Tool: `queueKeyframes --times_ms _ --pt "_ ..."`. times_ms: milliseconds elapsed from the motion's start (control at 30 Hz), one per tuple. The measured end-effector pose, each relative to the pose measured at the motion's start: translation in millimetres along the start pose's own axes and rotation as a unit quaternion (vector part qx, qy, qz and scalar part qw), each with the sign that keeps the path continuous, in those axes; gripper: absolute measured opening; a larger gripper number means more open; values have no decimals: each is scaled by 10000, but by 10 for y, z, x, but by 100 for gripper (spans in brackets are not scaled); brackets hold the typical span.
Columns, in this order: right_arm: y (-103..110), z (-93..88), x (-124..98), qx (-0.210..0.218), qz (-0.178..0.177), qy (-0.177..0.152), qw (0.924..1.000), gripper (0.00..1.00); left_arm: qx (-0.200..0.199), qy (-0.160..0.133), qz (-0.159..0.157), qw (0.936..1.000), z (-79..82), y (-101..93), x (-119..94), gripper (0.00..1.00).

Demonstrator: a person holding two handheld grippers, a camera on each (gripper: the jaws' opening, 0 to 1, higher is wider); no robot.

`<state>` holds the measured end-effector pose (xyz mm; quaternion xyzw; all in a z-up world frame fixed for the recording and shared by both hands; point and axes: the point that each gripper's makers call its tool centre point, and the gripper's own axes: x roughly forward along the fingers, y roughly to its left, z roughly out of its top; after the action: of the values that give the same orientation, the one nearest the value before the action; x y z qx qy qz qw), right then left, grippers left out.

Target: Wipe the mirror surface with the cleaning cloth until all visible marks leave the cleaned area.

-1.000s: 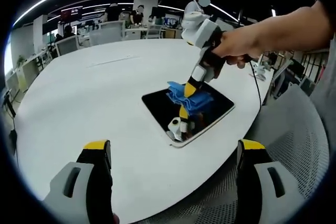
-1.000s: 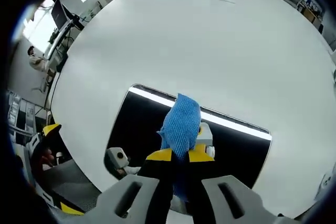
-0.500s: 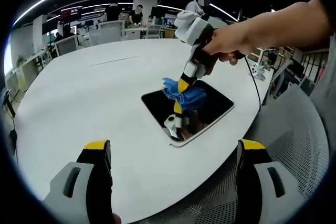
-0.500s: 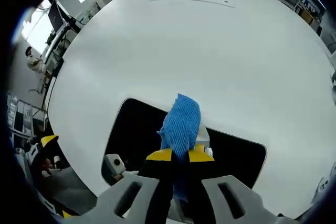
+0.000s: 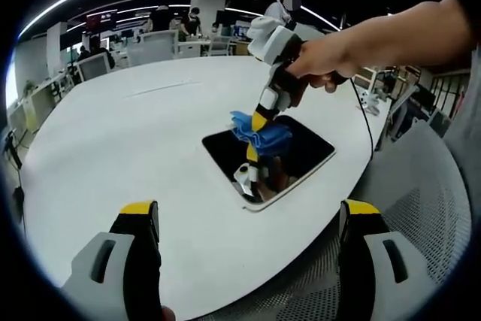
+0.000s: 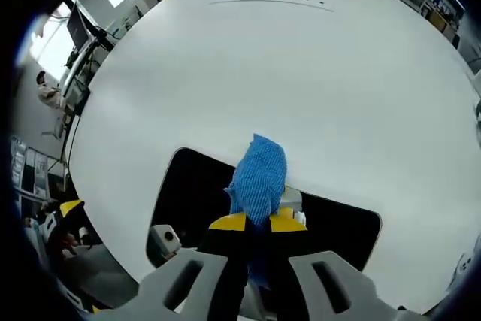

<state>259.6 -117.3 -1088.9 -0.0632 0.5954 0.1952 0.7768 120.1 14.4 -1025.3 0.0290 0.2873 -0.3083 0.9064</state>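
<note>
Wide bare stretches of the round white surface [image 5: 113,140] lie open toward its far and left edges. Near the right edge, the mirror [image 5: 301,157] is occupied by the right gripper [image 5: 259,120] pressing the blue cleaning cloth [image 5: 263,134]; mesh chairs [image 5: 421,208] crowd that edge.

Bright blue, finely textured cleaning cloth [image 6: 258,178] at lower centre. Dark, near-black mirror [image 5: 294,157] with a pale rim, mid-frame. Plain white round table [image 6: 301,73] across the upper frame. Yellow tips over black and grey on the right gripper [image 6: 258,223].
</note>
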Motion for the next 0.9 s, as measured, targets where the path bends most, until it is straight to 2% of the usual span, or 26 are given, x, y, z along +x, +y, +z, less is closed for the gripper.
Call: queueKeyframes --times_ms 600,733,900 --pt "-20 -86 -97 23 12 -16 10000 3 -2 17 -25 10000 -3 -12 0 99" --pt "-137 -14 28 37 14 -10 10000 3 -23 5 -19 10000 2 -8 1 99" --pt "-209 -43 2 64 -13 -3 10000 3 -77 -38 -21 10000 14 -2 3 99"
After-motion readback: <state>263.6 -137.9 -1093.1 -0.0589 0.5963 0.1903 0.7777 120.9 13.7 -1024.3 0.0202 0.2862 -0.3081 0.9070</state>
